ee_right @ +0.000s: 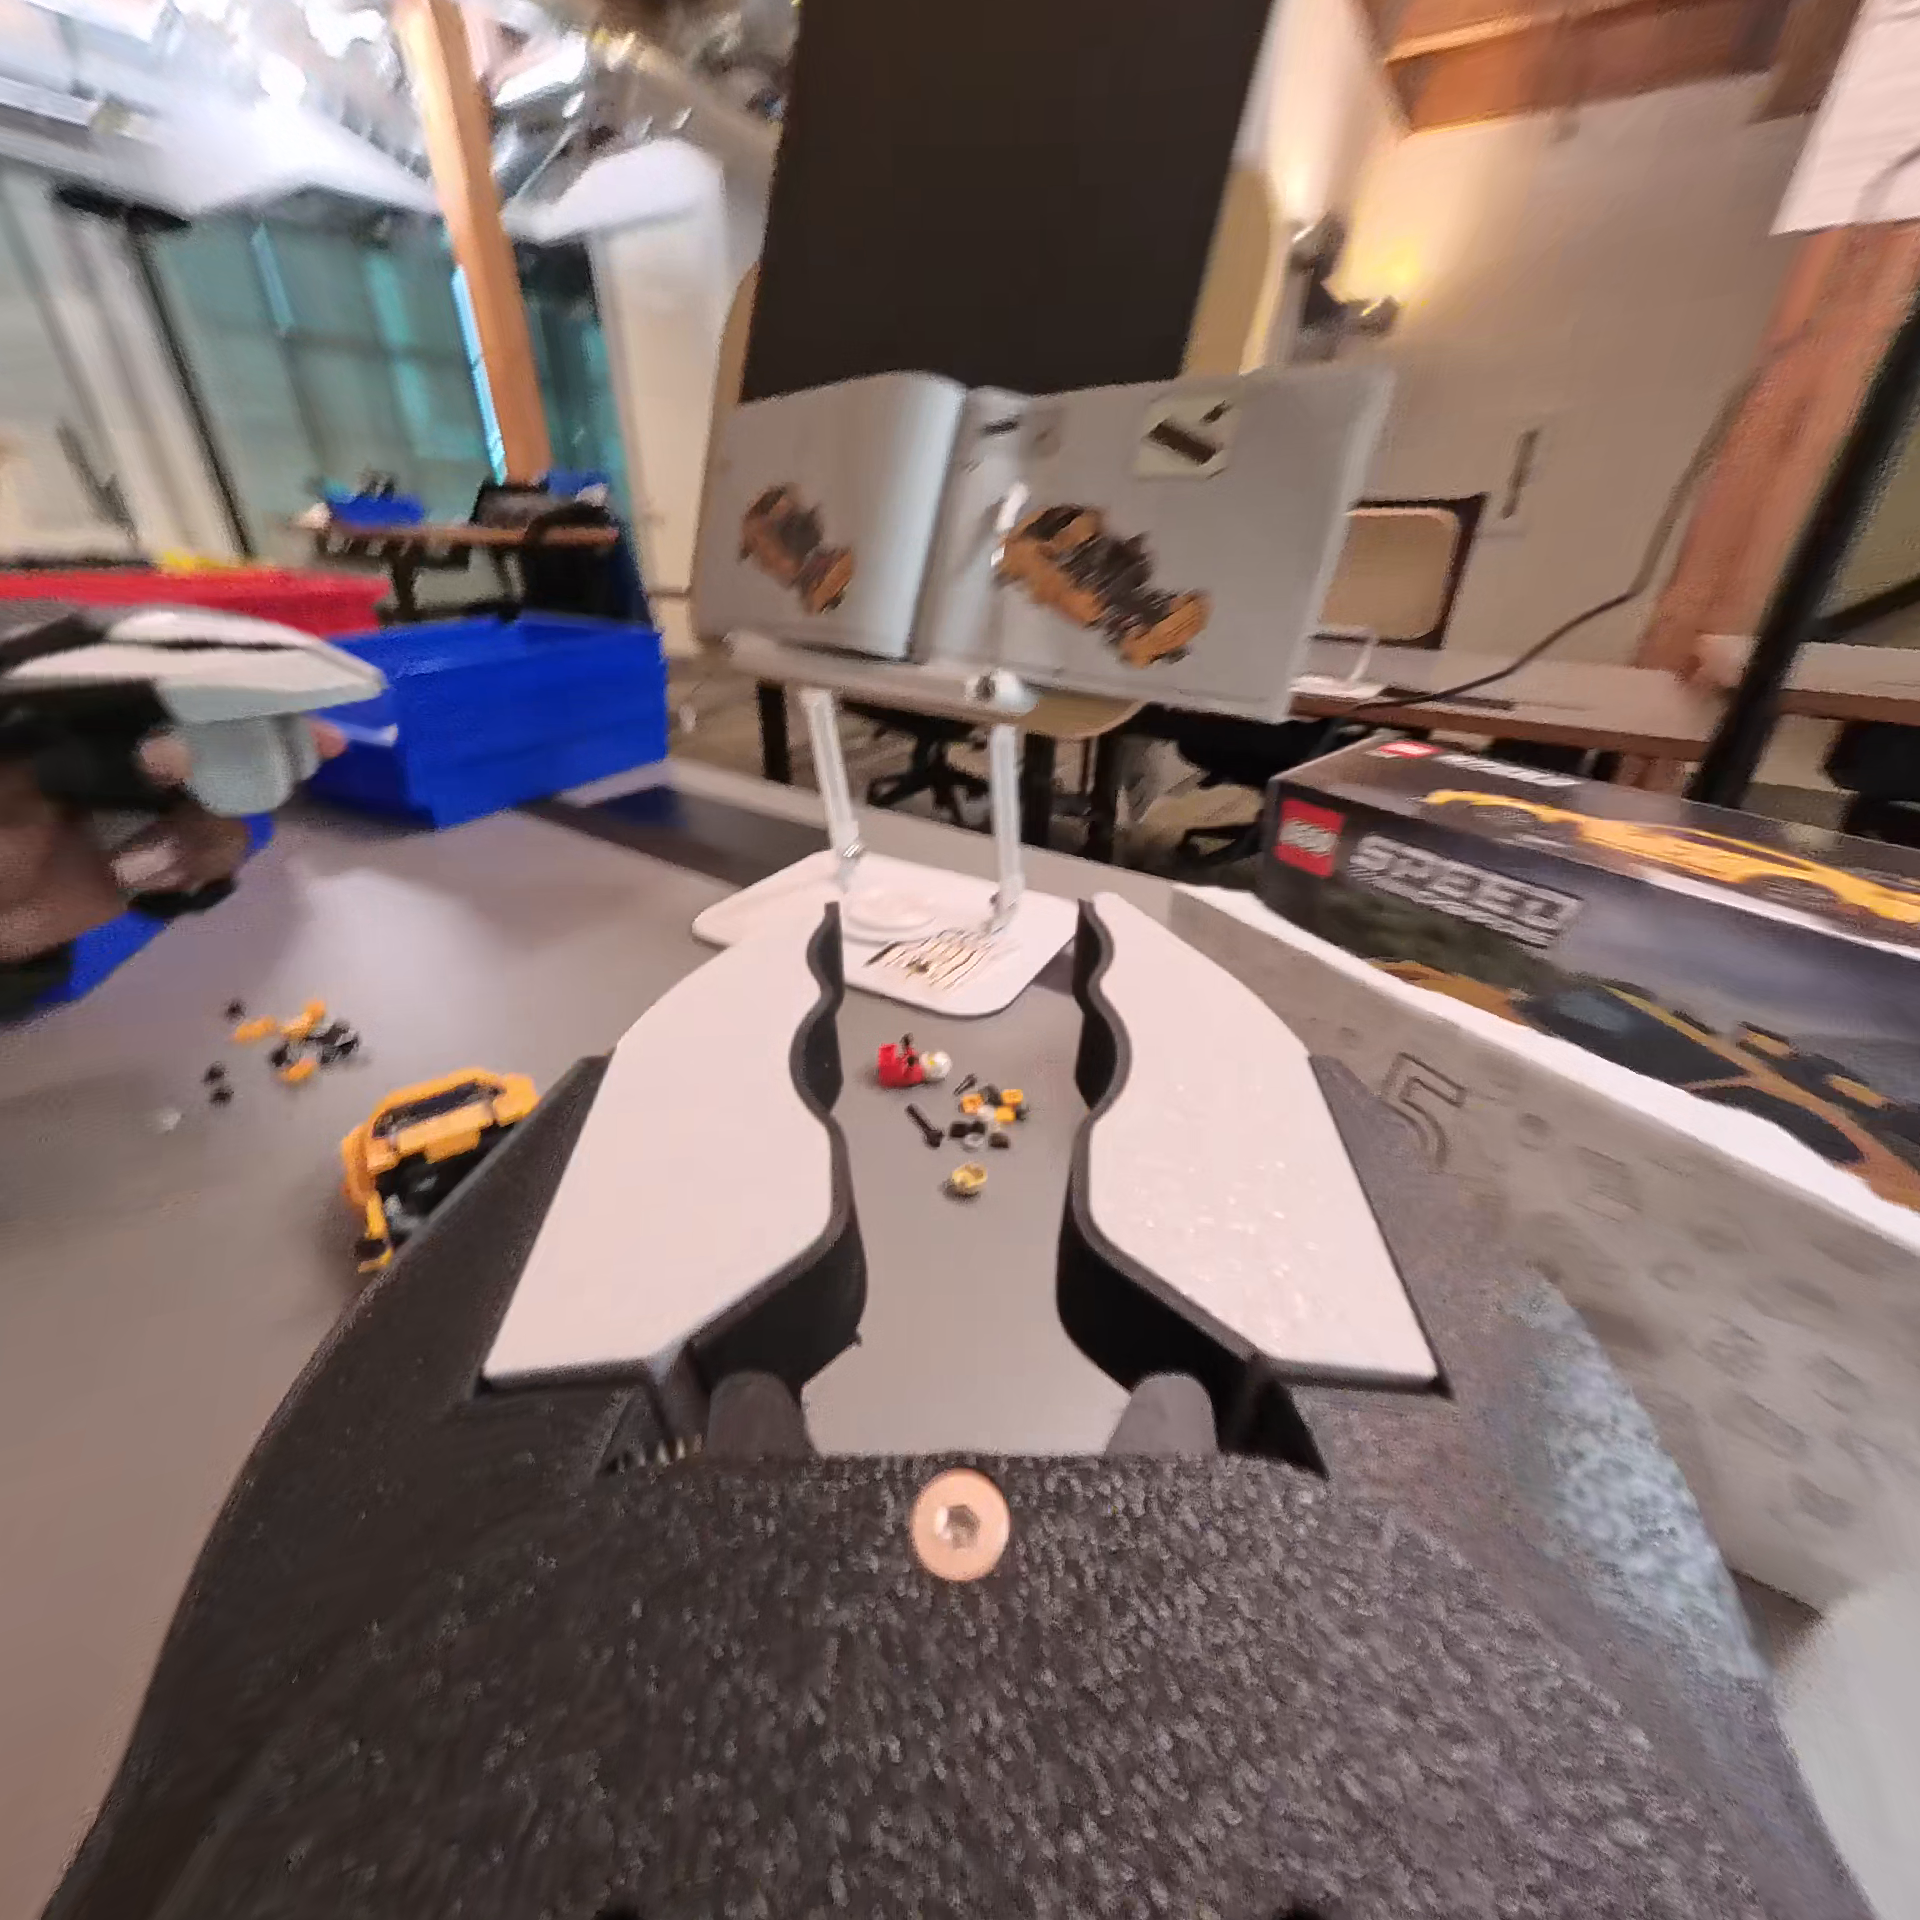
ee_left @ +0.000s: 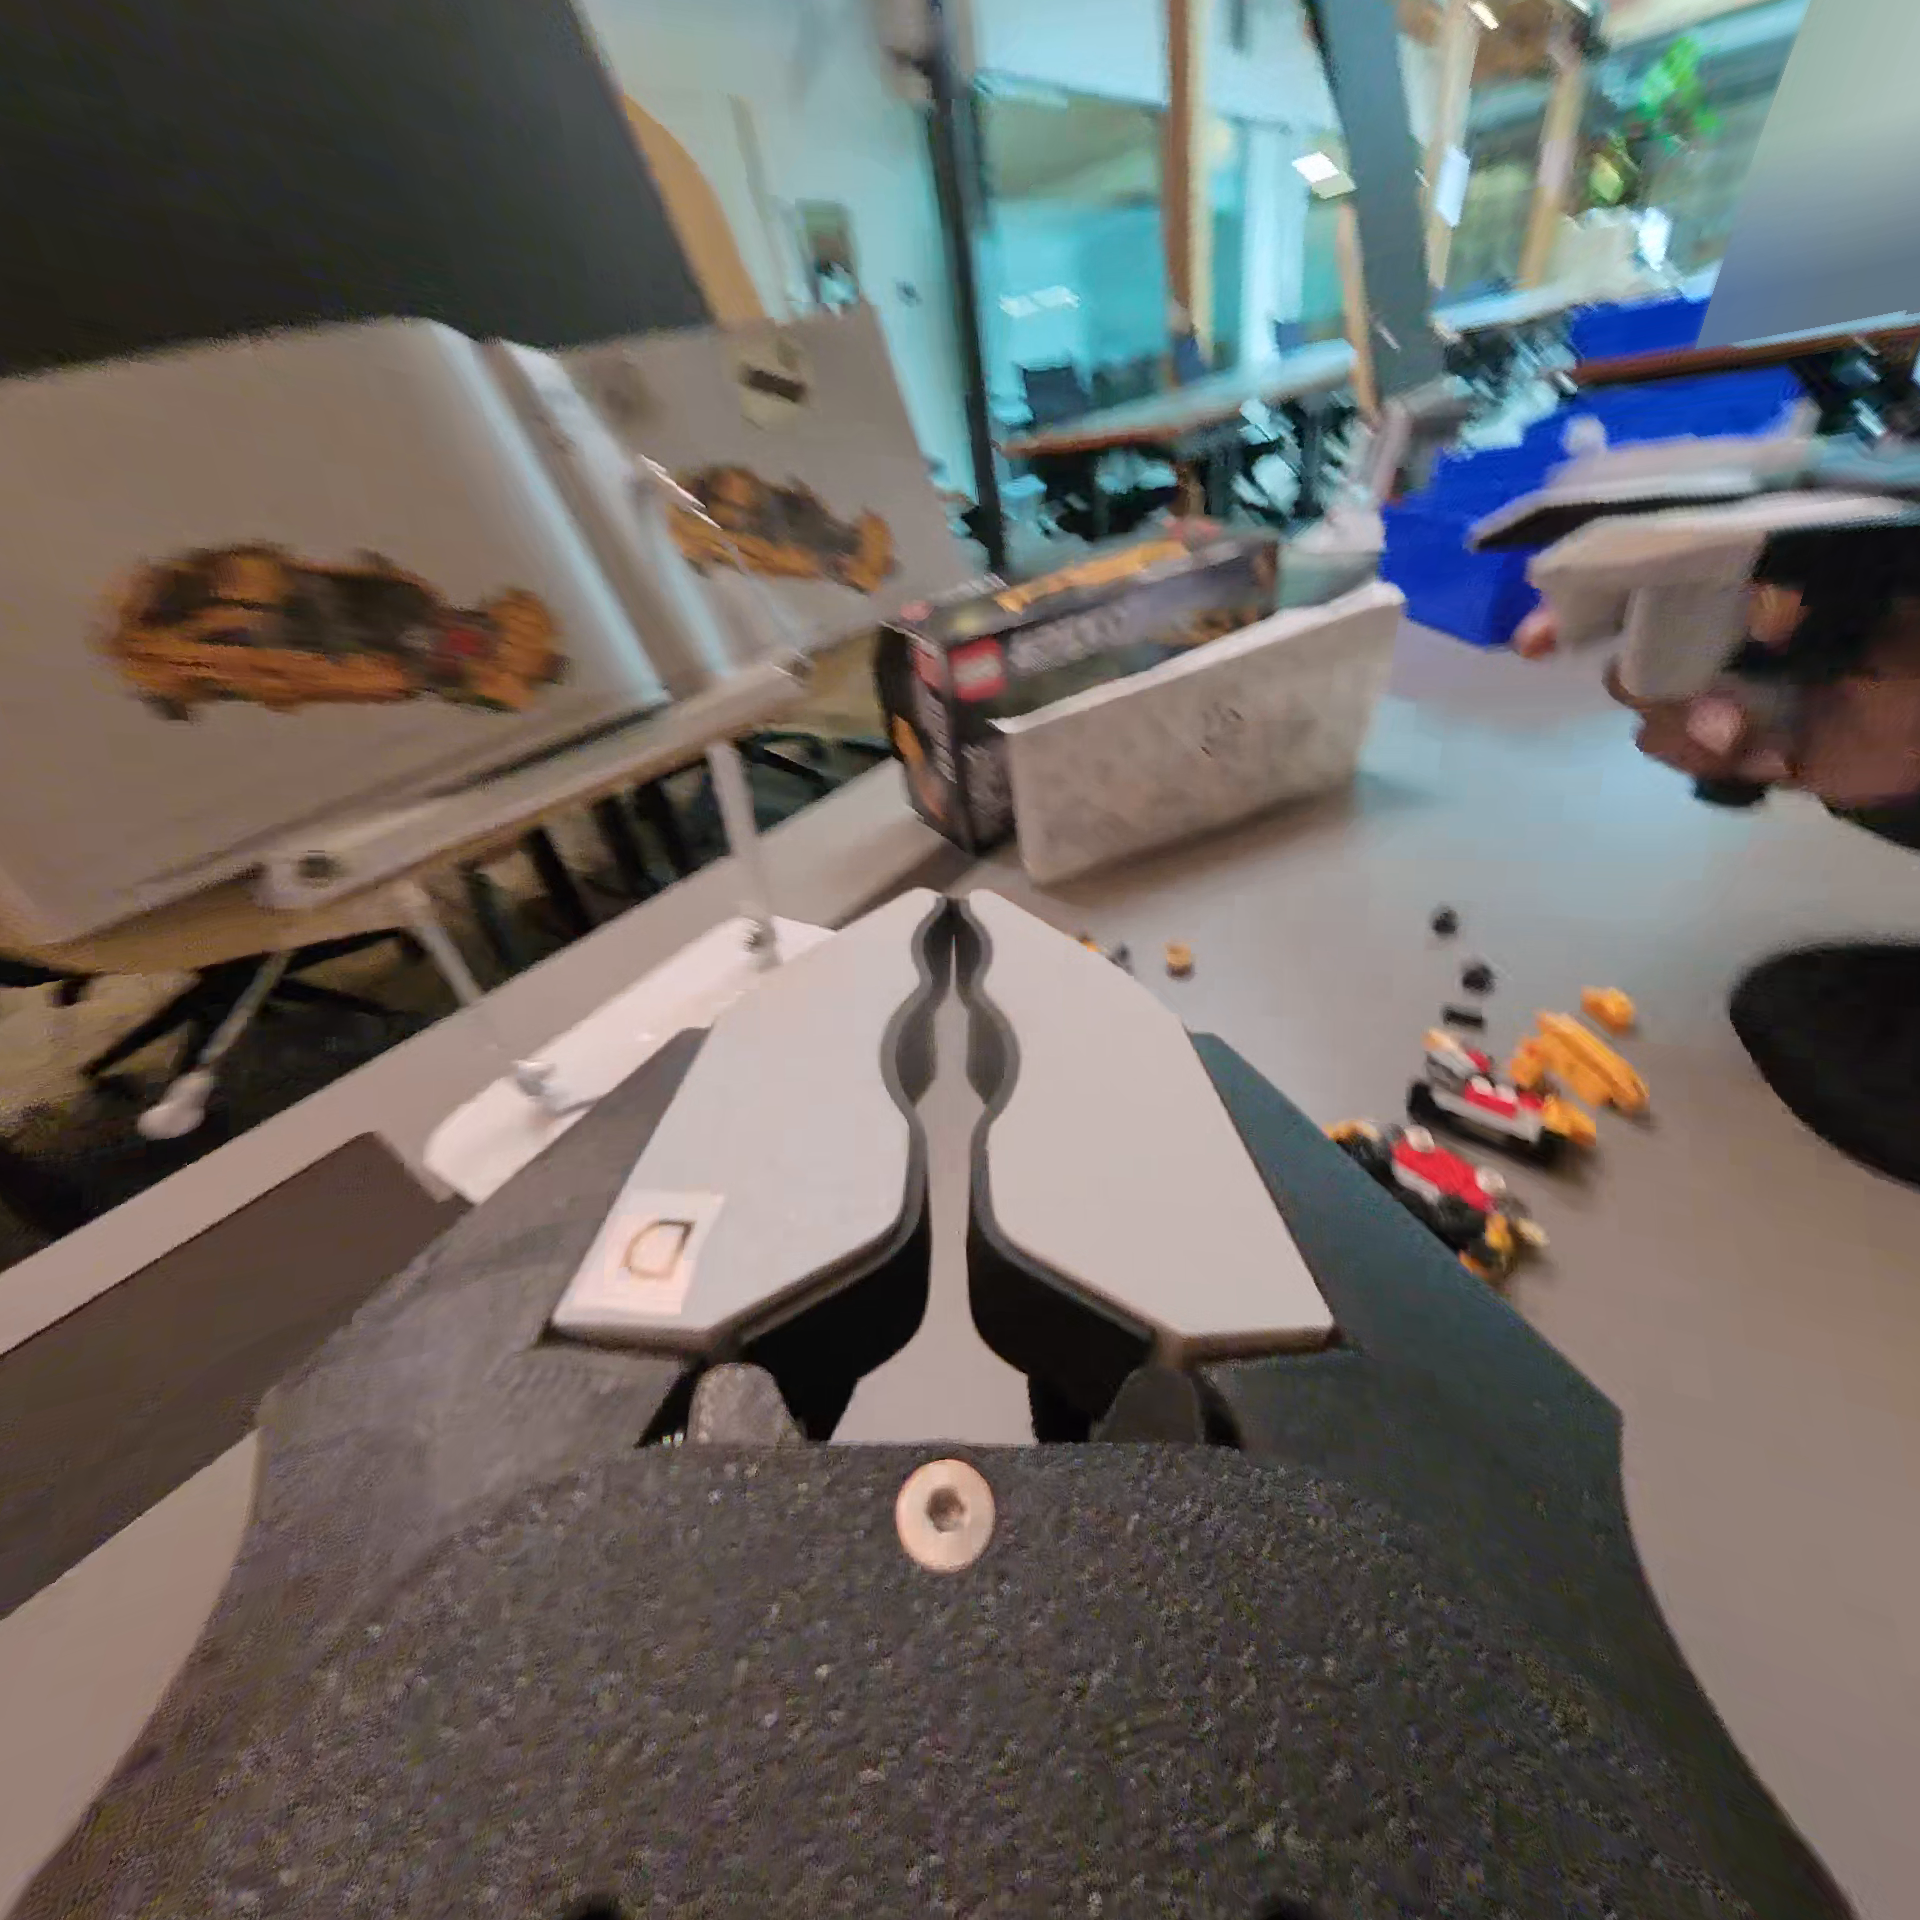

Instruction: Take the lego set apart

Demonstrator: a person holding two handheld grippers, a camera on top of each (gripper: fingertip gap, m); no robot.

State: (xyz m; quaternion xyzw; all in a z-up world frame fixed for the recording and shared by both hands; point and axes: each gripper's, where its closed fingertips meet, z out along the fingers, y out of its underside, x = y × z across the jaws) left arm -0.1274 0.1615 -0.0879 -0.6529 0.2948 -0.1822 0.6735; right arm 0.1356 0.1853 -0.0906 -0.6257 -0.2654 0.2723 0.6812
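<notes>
My left gripper (ee_left: pixel 951 912) is shut, its pads meet tip to tip with nothing showing between them, and it hovers above the grey table (ee_left: pixel 1299 883). It also shows at the left of the right wrist view (ee_right: pixel 358 681). Red, black and yellow lego chunks (ee_left: pixel 1455 1174) and a yellow piece (ee_left: pixel 1590 1060) lie to its right. My right gripper (ee_right: pixel 956 920) is open and empty. On the table below its fingers lie a small red piece (ee_right: pixel 899 1065) and several tiny black and yellow pieces (ee_right: pixel 987 1112). A yellow car section (ee_right: pixel 436 1132) lies to its left.
An open instruction booklet (ee_right: pixel 1039 540) rests on a white stand (ee_right: pixel 914 935) straight ahead. The lego box (ee_right: pixel 1610 894) lies in a white foam tray (ee_right: pixel 1558 1174) at the right. Blue bins (ee_right: pixel 488 707) stand at the back left. More loose pieces (ee_right: pixel 291 1029) lie at the left. My hands' fingertips stand some 25 cm from each other. Between my right fingertips and the yellow piece (ee_left: pixel 1590 1060) there is roughly 20 cm.
</notes>
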